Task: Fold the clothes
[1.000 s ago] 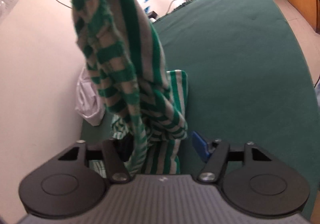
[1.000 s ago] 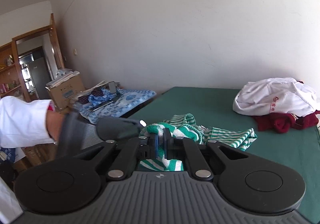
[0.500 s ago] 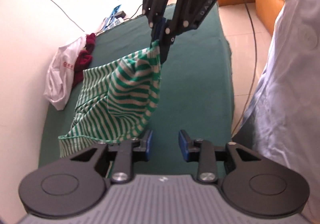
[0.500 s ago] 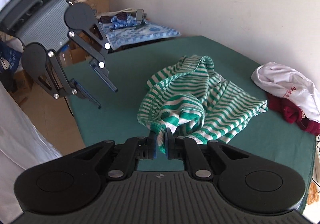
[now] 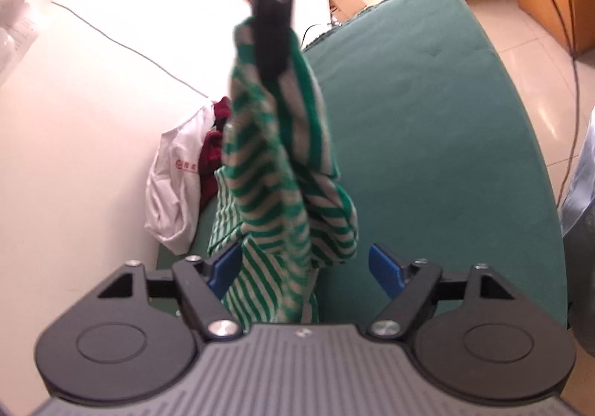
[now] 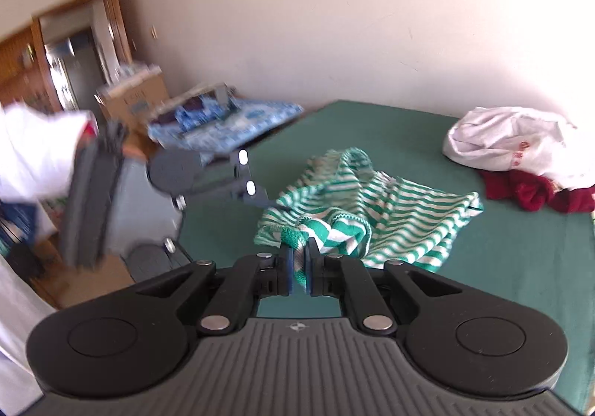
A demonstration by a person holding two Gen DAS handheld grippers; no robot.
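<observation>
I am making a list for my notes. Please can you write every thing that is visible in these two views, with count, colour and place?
striped garment: one, green and white, partly lifted over the bed, one corner held
white garment: one, white with red print, on the bed by the wall
red garment: one, dark red, beside and partly under the white one
bed cover: one, dark green
patterned cloth: one, blue, beyond the bed
cardboard box: one, brown, beyond the bed
right gripper: fingers shut on the striped garment
left gripper: fingers opening, cloth between them
sleeve: white

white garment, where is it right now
In the right wrist view the white garment lies bunched at the far right of the green bed against the wall, partly on the dark red clothing.
</observation>
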